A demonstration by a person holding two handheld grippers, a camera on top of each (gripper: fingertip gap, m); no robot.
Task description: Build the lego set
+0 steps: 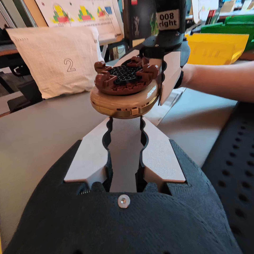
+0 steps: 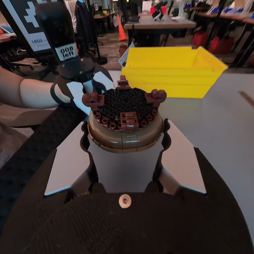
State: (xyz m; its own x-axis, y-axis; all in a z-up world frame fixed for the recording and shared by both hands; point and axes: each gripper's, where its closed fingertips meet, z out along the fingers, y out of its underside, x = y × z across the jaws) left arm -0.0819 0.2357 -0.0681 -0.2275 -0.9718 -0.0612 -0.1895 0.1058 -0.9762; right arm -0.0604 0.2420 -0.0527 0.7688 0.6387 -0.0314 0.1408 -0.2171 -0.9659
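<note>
— Lego pot (image 2: pixel 125 123), round and tan with a brown studded top, is up off the grey desk (image 2: pixel 206 130), gripped by the right tongs (image 2: pixel 125 132).
— And the left tongs (image 1: pixel 125 119)?
— Parted, holding nothing, tips just under the pot's rim. Yellow bin (image 2: pixel 171 71) behind.

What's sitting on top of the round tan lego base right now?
On the tan base sits a brown studded round plate with a black studded layer over it, and four brown clip pieces spaced around the edge. Whatever lies under the black layer is covered.
</note>
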